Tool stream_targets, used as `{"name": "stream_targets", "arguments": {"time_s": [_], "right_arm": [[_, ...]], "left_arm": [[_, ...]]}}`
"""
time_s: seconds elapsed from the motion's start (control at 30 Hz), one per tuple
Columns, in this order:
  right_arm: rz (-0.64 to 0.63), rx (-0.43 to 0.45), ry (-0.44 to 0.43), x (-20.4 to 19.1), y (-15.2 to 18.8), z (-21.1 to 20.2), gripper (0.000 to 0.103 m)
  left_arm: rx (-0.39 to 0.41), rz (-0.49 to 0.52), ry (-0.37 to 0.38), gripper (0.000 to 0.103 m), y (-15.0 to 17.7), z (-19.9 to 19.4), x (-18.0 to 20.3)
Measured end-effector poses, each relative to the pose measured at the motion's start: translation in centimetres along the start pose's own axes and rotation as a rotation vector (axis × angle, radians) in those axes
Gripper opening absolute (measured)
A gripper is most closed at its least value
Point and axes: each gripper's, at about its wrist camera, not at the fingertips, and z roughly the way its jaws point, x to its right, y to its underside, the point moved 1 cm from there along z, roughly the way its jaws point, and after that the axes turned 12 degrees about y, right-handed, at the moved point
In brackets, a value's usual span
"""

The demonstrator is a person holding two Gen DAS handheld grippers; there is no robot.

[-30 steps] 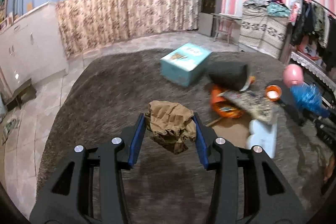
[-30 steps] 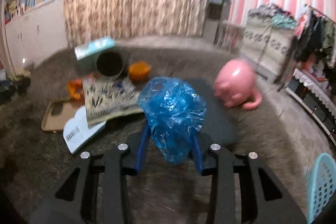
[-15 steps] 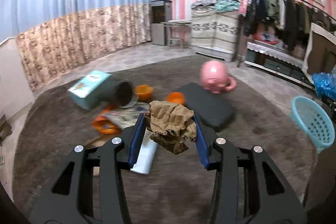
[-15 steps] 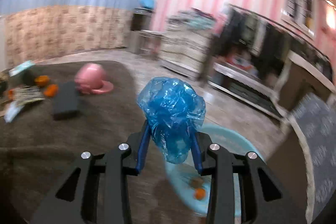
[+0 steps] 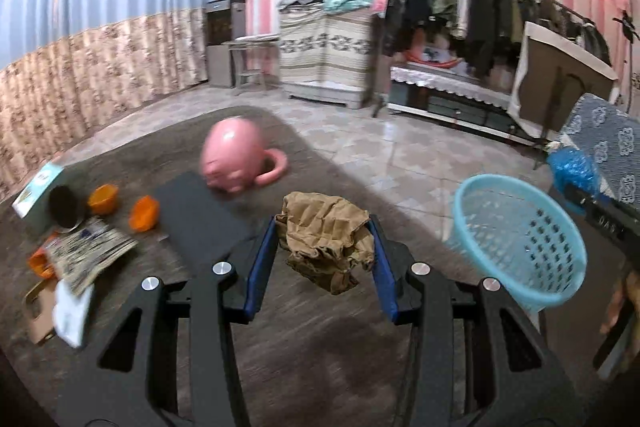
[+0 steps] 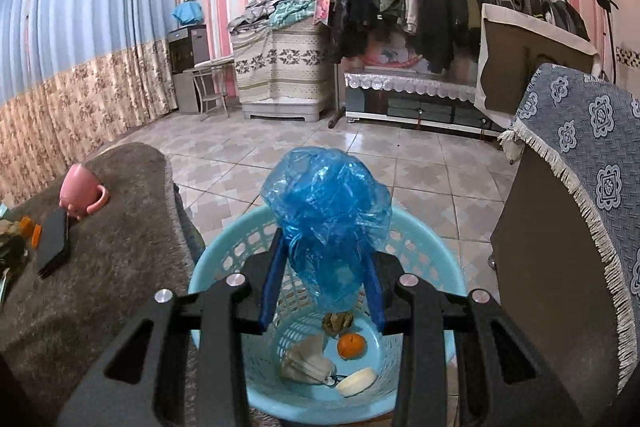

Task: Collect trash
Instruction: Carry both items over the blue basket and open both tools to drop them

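My left gripper is shut on a crumpled brown paper wad, held above the grey carpet. To its right stands the light blue plastic basket. My right gripper is shut on a crumpled blue plastic bag and hangs right over that basket. Inside the basket lie an orange peel, a brown scrap, a beige wad and a pale piece. The blue bag and the right gripper's body also show at the right edge of the left wrist view.
On the carpet lie a pink mug, a black flat pad, orange pieces, a newspaper, a dark can and a teal box. A cloth-covered table stands right of the basket. Tiled floor lies beyond.
Both grippers swung right, away from the clutter on the carpet and toward the basket. The right gripper with the blue bag now hangs over the basket. Both grips are unchanged.
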Motion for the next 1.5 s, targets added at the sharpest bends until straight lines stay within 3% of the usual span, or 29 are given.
{"name": "stream_targets", "arguments": {"time_s": [0.5, 0.83, 0.9, 0.97, 1.17, 1.5], "right_arm": [[0.107, -0.051, 0.056, 4.3, 0.3, 3.3, 0.036], [0.155, -0.072, 0.047, 5.9, 0.7, 3.9, 0.036], [0.171, -0.090, 0.050, 6.4, 1.1, 4.3, 0.036], [0.184, -0.105, 0.053, 6.7, 1.3, 4.7, 0.036], [0.161, -0.115, 0.056, 5.9, 1.4, 4.8, 0.036], [0.071, -0.126, 0.035, 2.4, 1.9, 5.2, 0.037]], "left_arm": [[-0.025, 0.110, 0.190, 0.044, -2.7, 9.3, 11.5], [-0.099, 0.128, 0.288, 0.044, -2.6, 14.2, 15.7], [-0.097, 0.142, 0.288, 0.051, -2.4, 14.7, 16.1], [-0.106, 0.160, 0.258, 0.075, -1.8, 15.1, 16.3], [-0.084, 0.181, 0.164, 0.087, -1.7, 14.7, 14.9], [-0.043, 0.122, 0.072, 0.091, -3.0, 12.3, 10.0]]}}
